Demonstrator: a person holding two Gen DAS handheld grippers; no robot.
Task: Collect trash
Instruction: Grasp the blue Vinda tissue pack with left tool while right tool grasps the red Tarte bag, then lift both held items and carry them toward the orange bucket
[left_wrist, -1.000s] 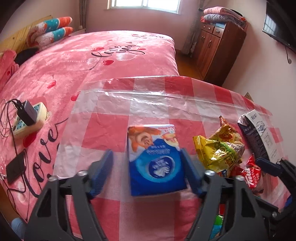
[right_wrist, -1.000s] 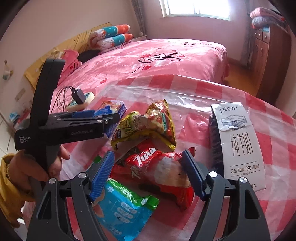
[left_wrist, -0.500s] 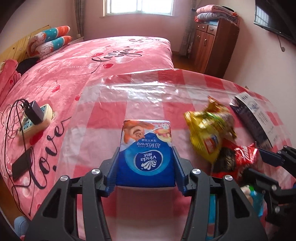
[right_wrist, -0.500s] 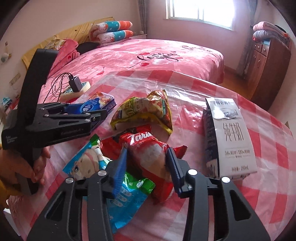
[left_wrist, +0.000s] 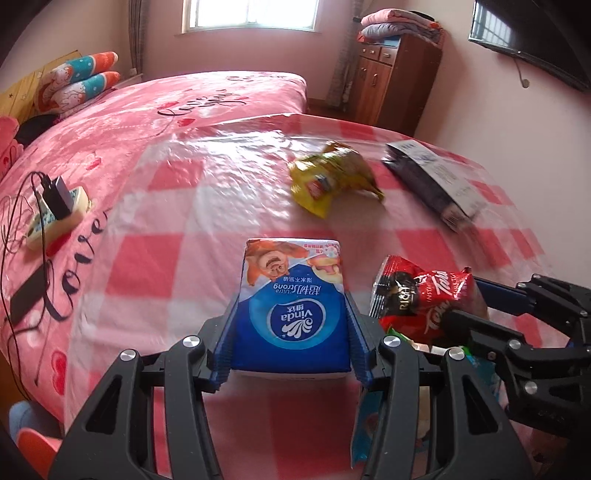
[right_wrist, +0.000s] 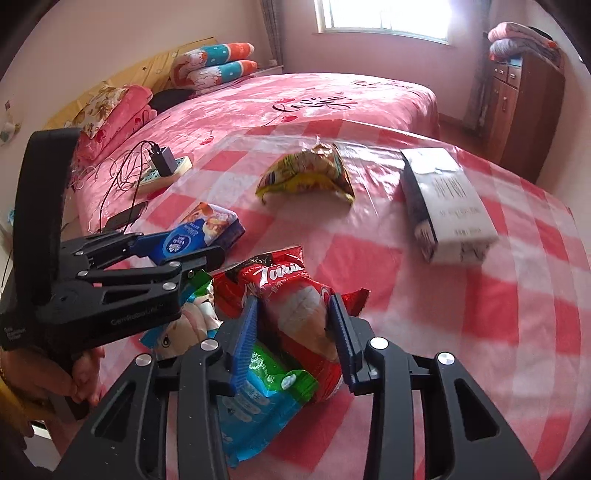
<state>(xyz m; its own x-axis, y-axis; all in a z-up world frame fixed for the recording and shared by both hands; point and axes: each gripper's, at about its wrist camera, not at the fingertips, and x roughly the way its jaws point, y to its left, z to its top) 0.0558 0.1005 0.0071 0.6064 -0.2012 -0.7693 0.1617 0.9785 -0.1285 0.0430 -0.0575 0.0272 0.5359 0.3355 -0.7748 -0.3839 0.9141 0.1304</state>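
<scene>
1. Your left gripper (left_wrist: 291, 332) is clamped on the blue tissue pack (left_wrist: 291, 302); both blue pads press its long sides. The pack's near end sits between the fingers and its underside is hidden from you.
2. Your right gripper (right_wrist: 293, 332) has the red snack packet (right_wrist: 295, 306) between its pads, which touch the packet's sides while the jaws are closing the last bit. The packet's lower end runs out of sight behind the fingers.
3. A blue-and-green wrapper (right_wrist: 266, 387) lies under the red packet and partly under your right gripper's left finger. Its print is too covered to read.
4. Beside it, a pale wrapper with a cartoon face (right_wrist: 184, 325) is mostly hidden beneath your left gripper's body, so its full outline cannot be made out.
5. The yellow snack bag (right_wrist: 306, 177) lies crumpled farther out on the checked plastic sheet (right_wrist: 461, 314), apart from both grippers.
6. The milk carton (right_wrist: 447, 206) lies on its side to the right of the yellow bag. It is motion-blurred in both views, and its lettering is hard to read.
7. In the right wrist view, a hand (right_wrist: 44, 376) grips the left gripper's handle, cut off by the picture edge.
8. A power strip with a charger (left_wrist: 55, 210) rests on the pink bedspread (left_wrist: 147, 122) left of the sheet. The dark flat thing nearer you may be a phone, though it is small and dim.
</scene>
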